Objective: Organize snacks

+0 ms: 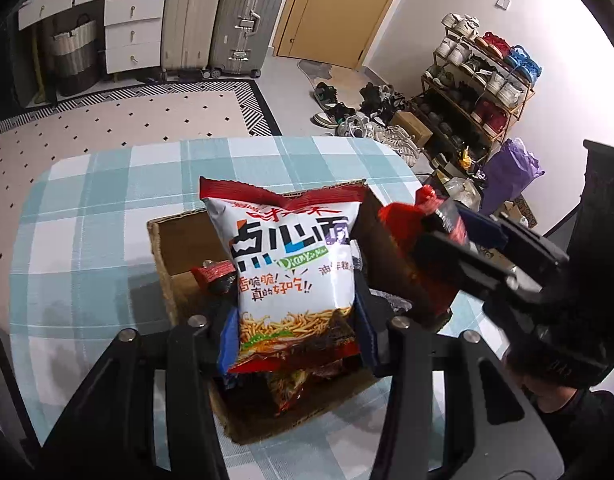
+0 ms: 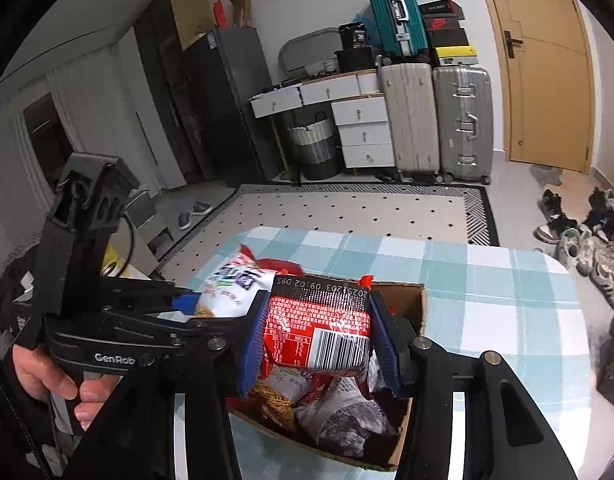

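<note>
My left gripper (image 1: 295, 336) is shut on a white and red noodle snack bag (image 1: 293, 268) and holds it upright over an open cardboard box (image 1: 175, 280) on the checked table. The same bag shows in the right wrist view (image 2: 227, 284). My right gripper (image 2: 319, 340) is shut on a red snack packet (image 2: 323, 332) with a barcode, above the box (image 2: 411, 296). That packet and gripper show at the right of the left wrist view (image 1: 427, 220). Several more snack packets (image 2: 331, 408) lie inside the box.
The table has a blue and white checked cloth (image 1: 87, 240). Beyond it are a patterned rug (image 2: 347, 208), suitcases (image 2: 459, 120), white drawers (image 2: 363, 132), a door (image 2: 547, 60), a shoe rack (image 1: 475, 92) and loose shoes (image 1: 359, 112) on the floor.
</note>
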Tool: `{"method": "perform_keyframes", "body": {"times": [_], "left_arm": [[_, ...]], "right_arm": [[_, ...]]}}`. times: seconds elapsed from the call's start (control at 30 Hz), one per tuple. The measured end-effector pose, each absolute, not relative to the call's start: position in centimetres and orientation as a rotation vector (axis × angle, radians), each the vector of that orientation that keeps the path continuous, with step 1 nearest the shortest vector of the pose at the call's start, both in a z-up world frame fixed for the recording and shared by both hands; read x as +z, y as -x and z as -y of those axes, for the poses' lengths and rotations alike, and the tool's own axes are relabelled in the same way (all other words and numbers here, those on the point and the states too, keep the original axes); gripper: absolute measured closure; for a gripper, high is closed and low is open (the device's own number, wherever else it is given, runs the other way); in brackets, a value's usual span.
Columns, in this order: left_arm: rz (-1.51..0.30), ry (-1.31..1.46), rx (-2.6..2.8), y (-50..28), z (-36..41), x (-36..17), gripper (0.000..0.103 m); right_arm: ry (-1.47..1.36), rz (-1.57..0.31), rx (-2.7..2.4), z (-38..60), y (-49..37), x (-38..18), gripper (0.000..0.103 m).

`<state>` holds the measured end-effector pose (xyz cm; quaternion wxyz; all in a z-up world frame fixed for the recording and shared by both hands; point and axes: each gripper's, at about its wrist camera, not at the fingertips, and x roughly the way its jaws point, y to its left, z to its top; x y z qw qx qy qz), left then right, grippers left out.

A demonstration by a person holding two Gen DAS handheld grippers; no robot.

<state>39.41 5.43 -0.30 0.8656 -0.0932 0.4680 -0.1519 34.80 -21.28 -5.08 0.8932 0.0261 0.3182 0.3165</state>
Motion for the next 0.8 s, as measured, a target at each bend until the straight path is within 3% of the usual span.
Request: {"method": "perform_keyframes", "body": {"times": [0.03, 0.07, 0.13, 0.17, 0.2, 0.37, 0.8], "left_arm": [[-0.987, 0.195, -0.317, -39.5, -5.4, -0.6, 0.055], [-0.997, 0.19, -0.312, -39.8, -5.3, -0.9, 0.039], [-1.009, 0.182, -0.293, -40.2, -5.4, -1.5, 0.017], [-1.004, 0.195, -0.289, -40.2, -5.7, -1.7, 0.017], [-1.002, 0.216, -0.3, -40.2, -6.0, -1.9, 0.017], [-0.961, 0.265, -0.253, -39.3, -8.1, -1.8, 0.017], [-0.863, 0.247, -0.17, -32.6, -9.0, 1.3, 0.017]], "right_arm": [[-0.05, -0.657, 0.653, 21.3, -34.9, -5.3, 0.054], [-0.047, -0.649, 0.646, 21.3, -34.9, -5.5, 0.049], [-0.04, -0.628, 0.621, 21.7, -35.0, -5.9, 0.028], [-0.036, -0.608, 0.58, 22.1, -34.9, -6.1, 0.012], [-0.047, -0.587, 0.562, 22.8, -34.8, -6.2, 0.008], [-0.133, -0.59, 0.613, 25.1, -34.4, -5.8, 0.008], [-0.048, -0.447, 0.556, 25.7, -27.2, -2.2, 0.007]]}}
